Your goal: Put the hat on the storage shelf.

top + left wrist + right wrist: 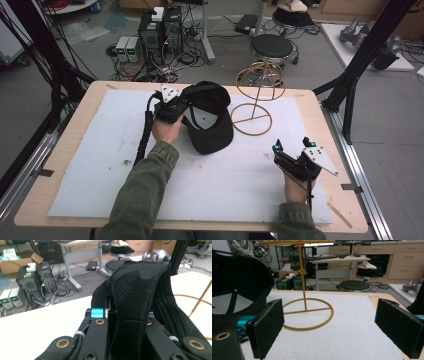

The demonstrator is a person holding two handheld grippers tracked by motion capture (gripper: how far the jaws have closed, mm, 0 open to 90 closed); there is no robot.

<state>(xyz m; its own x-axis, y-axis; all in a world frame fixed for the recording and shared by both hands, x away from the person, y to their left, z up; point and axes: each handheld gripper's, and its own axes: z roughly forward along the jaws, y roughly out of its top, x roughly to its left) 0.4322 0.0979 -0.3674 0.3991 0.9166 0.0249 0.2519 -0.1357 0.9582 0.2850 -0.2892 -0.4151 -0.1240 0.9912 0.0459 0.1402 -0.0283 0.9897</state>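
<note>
I have the left tool (181, 106) clamped on the back edge of the black cap (210, 120); in the left gripper view the fabric is pinched between its jaws. The cap lies upside down on the white mat (100, 150) of the worktop, just left of the wire hat stand (255, 100). My right tool (292, 147) waits well apart with its jaws wide and nothing between them. I judge this the pick-up step. Next I would lift the cap clear, turn it crown-up and lower it over the stand's dome.
</note>
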